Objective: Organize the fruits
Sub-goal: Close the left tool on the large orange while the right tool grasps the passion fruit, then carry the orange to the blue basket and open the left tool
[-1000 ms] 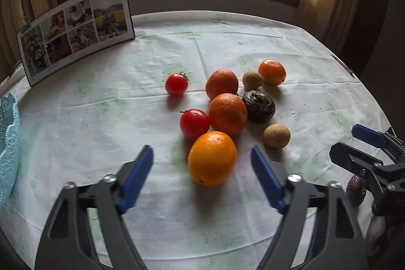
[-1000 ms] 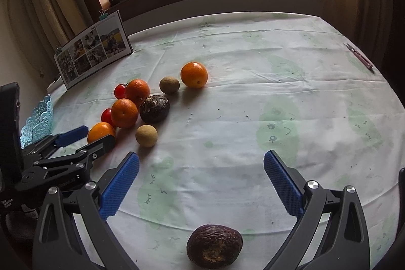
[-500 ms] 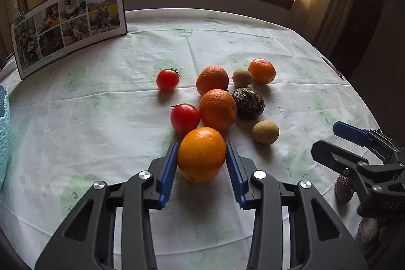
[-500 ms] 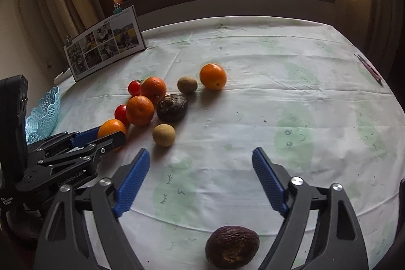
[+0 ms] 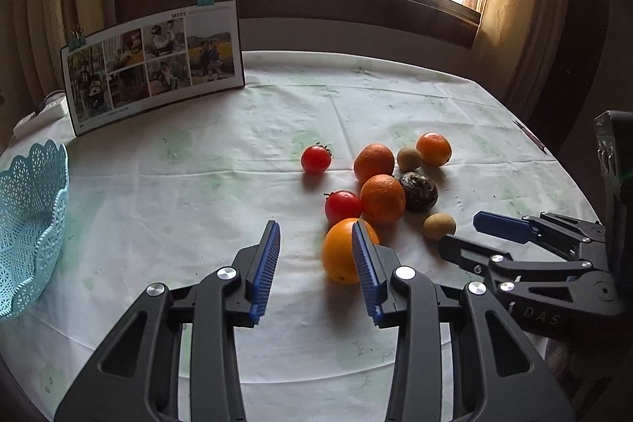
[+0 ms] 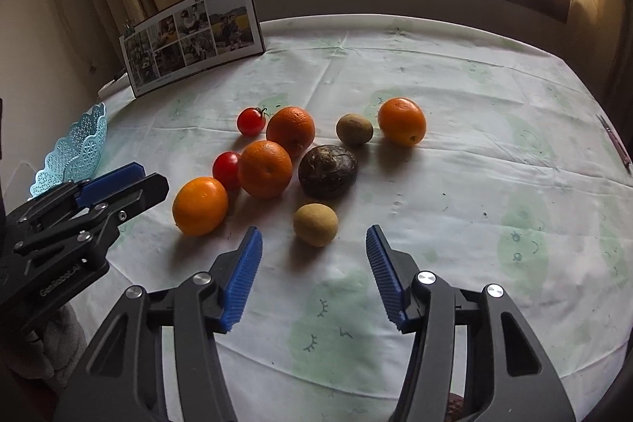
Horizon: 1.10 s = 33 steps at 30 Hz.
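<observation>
Evidently a failed or abandoned pick. Half a second ago the left tool (image 5: 314,254) had its pads closed on the nearest orange (image 5: 341,251); now its fingers stand apart with nothing between them, and the orange lies on the desk (image 5: 205,184), off to the right of the tool, partly hidden behind the right-hand pad.

Item, fruit group: nearest orange at the front of the cluster; two more oranges (image 6: 264,169) and two tomatoes (image 6: 226,169) behind it; a dark round fruit (image 6: 327,171); a kiwi (image 6: 315,224) in front, a second kiwi and a fourth orange (image 6: 401,120) at the back. None is in the blue basket (image 5: 27,224), which sits at the left edge of the desk, well apart from the fruit.

Item, meaning for the task: no fruit is sorted yet; the orange needs grasping afresh.

Item, left tool pose: low over the desk, pointing forward, turned left of the cluster toward the basket side.

Item, right tool (image 6: 312,271): fingers wide apart, empty, low and level, aimed at the front kiwi, which lies just ahead of the tips. It has come closer to the cluster over the last second.
</observation>
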{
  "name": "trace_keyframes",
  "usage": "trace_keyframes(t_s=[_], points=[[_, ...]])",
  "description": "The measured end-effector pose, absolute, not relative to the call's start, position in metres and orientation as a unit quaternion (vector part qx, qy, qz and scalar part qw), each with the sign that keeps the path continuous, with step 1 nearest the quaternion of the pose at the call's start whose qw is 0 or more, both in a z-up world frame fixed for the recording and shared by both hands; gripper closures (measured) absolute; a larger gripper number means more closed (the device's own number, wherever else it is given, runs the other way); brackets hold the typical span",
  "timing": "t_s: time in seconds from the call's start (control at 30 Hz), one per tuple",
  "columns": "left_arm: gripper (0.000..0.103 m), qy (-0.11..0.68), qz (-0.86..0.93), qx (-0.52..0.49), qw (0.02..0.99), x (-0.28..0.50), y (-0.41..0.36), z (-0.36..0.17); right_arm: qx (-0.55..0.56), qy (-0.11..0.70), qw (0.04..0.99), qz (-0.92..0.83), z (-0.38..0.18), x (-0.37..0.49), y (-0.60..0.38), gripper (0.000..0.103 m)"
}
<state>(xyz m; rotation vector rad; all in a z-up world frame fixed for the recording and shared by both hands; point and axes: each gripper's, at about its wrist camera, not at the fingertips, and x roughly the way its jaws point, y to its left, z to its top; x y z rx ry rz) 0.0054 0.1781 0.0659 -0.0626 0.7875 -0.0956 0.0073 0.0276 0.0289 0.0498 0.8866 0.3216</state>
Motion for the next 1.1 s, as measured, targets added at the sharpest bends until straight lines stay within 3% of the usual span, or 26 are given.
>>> trace_keyframes(t_s=[0.1,0.23,0.5,0.9,1.03,1.1], points=[[0.063,0.386,-0.053,-0.034,0.920,0.005,0.179,0.064,0.038,0.412,0.900,0.138,0.042,-0.008,-0.003,0.048],[0.044,0.396,-0.062,-0.043,0.915,0.010,0.177,0.059,0.099,0.408,0.903,0.095,0.050,-0.024,-0.062,0.047],[0.043,0.423,-0.068,-0.033,0.903,0.023,0.165,0.049,0.100,0.433,0.889,0.109,0.032,-0.066,-0.066,0.047],[0.044,0.457,-0.074,-0.054,0.885,0.038,0.164,0.031,0.054,0.450,0.886,0.103,0.009,-0.085,-0.040,0.048],[0.062,0.456,-0.083,-0.048,0.885,0.037,0.160,0.032,0.043,0.446,0.889,0.092,0.010,-0.084,-0.037,0.063],[0.064,0.456,-0.088,-0.051,0.884,0.037,0.160,0.032,0.047,0.445,0.890,0.093,0.010,-0.084,-0.038,0.063]])
